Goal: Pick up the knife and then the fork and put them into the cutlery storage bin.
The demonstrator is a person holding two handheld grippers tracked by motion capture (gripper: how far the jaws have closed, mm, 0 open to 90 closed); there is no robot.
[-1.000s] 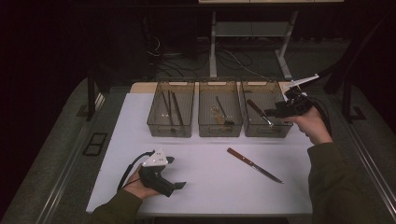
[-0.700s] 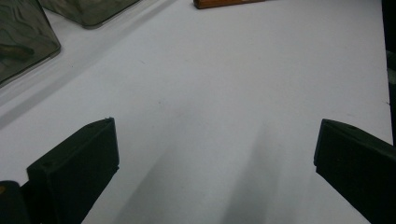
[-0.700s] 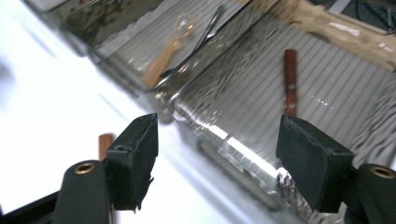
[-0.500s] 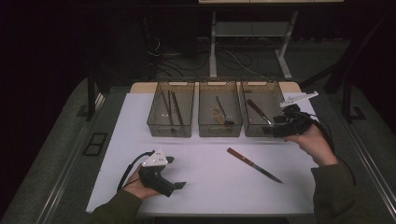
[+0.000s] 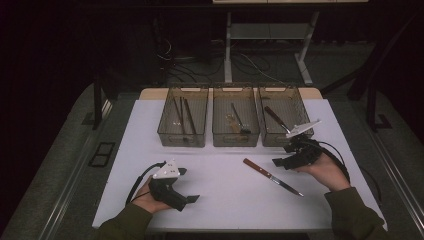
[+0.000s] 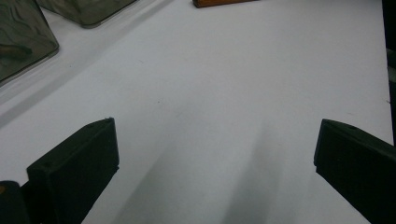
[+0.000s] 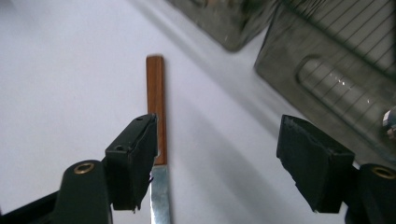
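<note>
The step in hand looks like the approach to a pickup: the right claw (image 5: pixel 278 162), jaws spread and empty, hovers just right of the knife (image 5: pixel 271 176), which lies flat on the white desk (image 5: pixel 220 195) at lower centre-right of the high view, below the three clear bins (image 5: pixel 235 117). Next it likely needs to straddle the reddish-brown wooden handle (image 7: pixel 156 98) beside the plain steel blade and close; the left claw (image 5: pixel 192 199) rests spread at lower left.

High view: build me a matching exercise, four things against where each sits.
Things:
1. knife
2. left gripper
3. right gripper
4. left bin

Places:
A. near the table's front left edge, jaws open
B. flat on the table, in front of the bins
C. just right of the wooden handle, jaws open
D. back row, holding long dark utensils

Pairs: 1-B, 2-A, 3-C, 4-D
</note>
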